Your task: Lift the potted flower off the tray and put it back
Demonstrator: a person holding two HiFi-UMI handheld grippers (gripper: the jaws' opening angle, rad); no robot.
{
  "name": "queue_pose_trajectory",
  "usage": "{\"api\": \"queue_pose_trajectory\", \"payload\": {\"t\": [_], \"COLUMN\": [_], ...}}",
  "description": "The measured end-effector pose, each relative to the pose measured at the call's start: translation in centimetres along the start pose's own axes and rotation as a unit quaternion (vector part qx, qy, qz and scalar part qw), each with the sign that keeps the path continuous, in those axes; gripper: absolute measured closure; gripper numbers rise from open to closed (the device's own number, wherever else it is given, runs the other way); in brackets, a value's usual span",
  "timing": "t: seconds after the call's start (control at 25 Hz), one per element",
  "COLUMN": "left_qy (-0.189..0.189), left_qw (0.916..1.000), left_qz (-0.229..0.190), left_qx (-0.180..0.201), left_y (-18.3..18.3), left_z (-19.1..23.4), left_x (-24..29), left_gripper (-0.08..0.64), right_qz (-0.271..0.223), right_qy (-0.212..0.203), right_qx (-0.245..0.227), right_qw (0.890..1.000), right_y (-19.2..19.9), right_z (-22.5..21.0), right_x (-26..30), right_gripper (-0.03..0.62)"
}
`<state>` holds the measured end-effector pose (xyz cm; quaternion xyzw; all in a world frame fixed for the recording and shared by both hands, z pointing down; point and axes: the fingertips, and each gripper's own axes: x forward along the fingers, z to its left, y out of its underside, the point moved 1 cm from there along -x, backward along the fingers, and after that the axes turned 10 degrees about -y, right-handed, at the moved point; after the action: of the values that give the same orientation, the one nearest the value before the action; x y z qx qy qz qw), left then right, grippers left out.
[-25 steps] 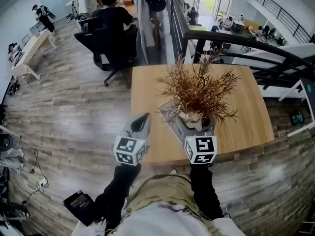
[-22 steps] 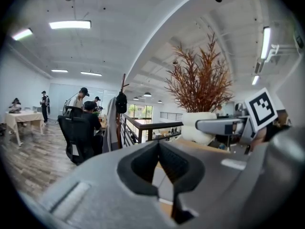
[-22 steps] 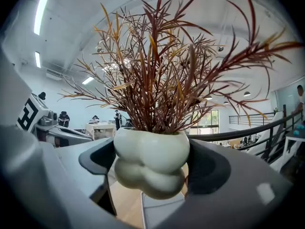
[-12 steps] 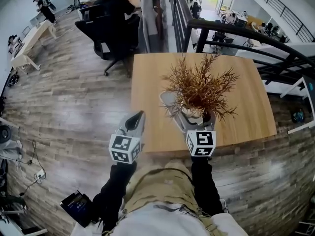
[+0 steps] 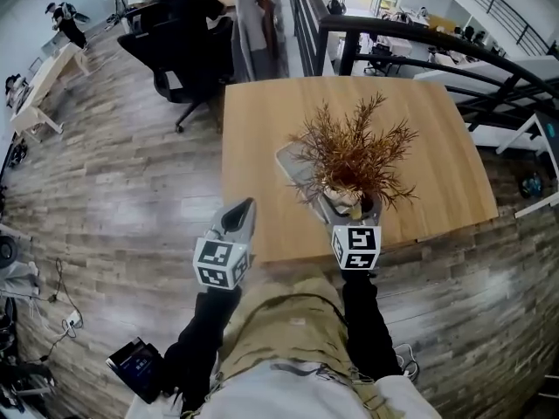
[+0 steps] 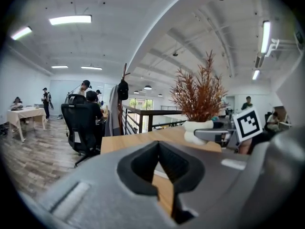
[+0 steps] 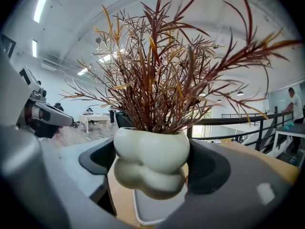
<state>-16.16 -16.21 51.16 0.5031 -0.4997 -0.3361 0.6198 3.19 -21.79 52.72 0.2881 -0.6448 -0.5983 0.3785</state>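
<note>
Right gripper view: right hand-held gripper is clenched on the potted flower, one jaw on each side of the white lumpy pot, about at its upper bulge. Pot looks upright and clear of the tray, which sits directly under the gripper's jaws. Left hand-held gripper is closed on nothing, off to the left over the near edge of the tabletop, well apart from the pot.

My read: this is the put-back step. Go straight down with no sideways drift, since the tray is lined up below. Hold the pot vertical; the foliage looks top-heavy and the rounded pot could roll in the pads. Don't ease the squeeze until the base sits flat inside the tray rim. Then back out toward the person so the branches don't snag.
</note>
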Motion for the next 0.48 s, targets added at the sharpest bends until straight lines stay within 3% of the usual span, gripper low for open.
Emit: {"api": "queue_pose_trajectory", "payload": {"t": [0.48], "left_qy": [0.028], "left_qw": [0.9993], "left_qz": [0.009], "left_qx": [0.023], "left_y": [4.7], "left_z": [-1.5], "left_x": [4.6], "left_gripper": [0.558], "right_qz": [0.04], "right_qy": [0.014], "right_qx": [0.017], "right_qw": [0.999], "right_y": [10.6], "right_z": [-2.0], "right_x": [2.2], "right_gripper": [0.127]}}
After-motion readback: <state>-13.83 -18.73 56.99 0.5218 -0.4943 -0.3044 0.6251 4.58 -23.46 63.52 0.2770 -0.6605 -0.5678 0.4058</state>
